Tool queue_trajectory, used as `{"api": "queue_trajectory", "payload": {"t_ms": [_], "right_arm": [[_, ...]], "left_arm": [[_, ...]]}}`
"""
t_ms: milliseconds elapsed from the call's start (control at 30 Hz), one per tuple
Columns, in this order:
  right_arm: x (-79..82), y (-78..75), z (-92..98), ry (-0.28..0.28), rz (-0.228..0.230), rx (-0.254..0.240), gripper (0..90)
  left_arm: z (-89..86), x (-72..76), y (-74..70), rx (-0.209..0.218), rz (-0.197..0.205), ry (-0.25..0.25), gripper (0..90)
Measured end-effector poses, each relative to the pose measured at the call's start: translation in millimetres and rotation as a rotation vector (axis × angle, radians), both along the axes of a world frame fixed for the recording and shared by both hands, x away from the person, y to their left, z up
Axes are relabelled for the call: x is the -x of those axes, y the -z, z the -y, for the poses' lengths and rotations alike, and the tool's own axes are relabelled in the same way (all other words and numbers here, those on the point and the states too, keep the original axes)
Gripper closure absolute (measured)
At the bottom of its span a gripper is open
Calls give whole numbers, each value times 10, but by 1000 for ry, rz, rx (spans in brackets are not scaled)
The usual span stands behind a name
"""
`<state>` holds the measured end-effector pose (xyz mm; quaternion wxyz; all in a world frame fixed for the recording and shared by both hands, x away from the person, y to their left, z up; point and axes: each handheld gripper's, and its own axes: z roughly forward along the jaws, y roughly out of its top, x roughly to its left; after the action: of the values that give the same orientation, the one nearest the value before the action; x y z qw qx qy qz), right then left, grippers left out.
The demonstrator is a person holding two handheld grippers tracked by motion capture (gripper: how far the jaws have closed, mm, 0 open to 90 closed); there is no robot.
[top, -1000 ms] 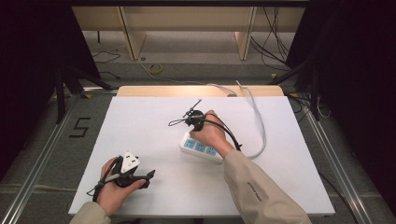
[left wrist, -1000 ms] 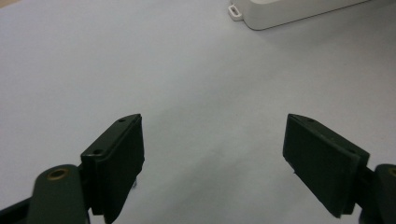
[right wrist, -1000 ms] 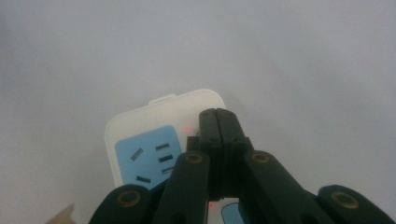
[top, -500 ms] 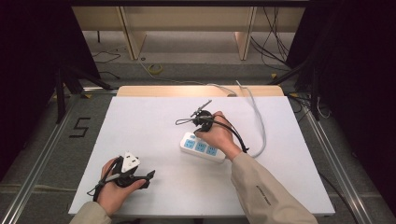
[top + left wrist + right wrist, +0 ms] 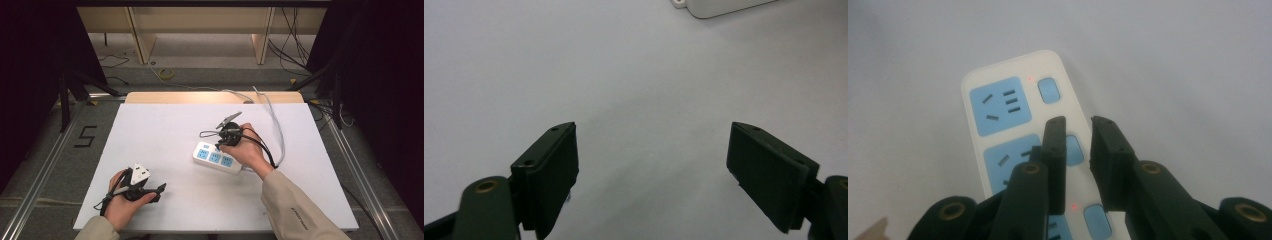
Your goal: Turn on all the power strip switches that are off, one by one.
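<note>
A white power strip [image 5: 215, 159] with blue sockets lies at the table's middle, its grey cord [image 5: 278, 131] curving off to the back. My right gripper [image 5: 220, 144] hovers just over it. In the right gripper view the strip [image 5: 1013, 115] lies below my right gripper [image 5: 1079, 125], beside a blue switch [image 5: 1049, 90]. Its jaws have just been opening and stand a narrow gap apart with nothing between them. My left gripper [image 5: 159, 190] rests at the front left of the table. Its jaws [image 5: 651, 145] stand wide open and empty, and the strip's end [image 5: 724, 5] lies far ahead.
The white table sheet [image 5: 165, 130] covers the table, with a wooden edge [image 5: 210, 97] at the back. Small red lights [image 5: 1030, 78] glow on the strip. Cables and shelf legs [image 5: 142, 35] stand on the floor beyond the table.
My right hand has shifted to the right over the power strip, and its jaws have parted from shut to a narrow gap. The left hand has stayed put.
</note>
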<state>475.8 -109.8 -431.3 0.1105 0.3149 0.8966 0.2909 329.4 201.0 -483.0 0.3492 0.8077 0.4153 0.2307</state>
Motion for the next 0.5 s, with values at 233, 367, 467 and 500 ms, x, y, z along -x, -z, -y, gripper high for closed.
{"api": "queue_trajectory", "payload": {"t_ms": [233, 367, 467, 500], "right_arm": [[114, -6, 222, 10, -4, -40, 707], [182, -5, 346, 28, -2, -62, 666], [233, 0, 426, 43, 0, -81, 628], [248, 11, 453, 40, 3, -83, 617]], "left_arm": [[-3, 0, 7, -3, -4, -1, 206], [-3, -2, 8, -6, -4, -2, 206], [-6, -2, 6, -6, -4, -6, 206], [-9, -1, 6, -6, -3, -6, 206]]}}
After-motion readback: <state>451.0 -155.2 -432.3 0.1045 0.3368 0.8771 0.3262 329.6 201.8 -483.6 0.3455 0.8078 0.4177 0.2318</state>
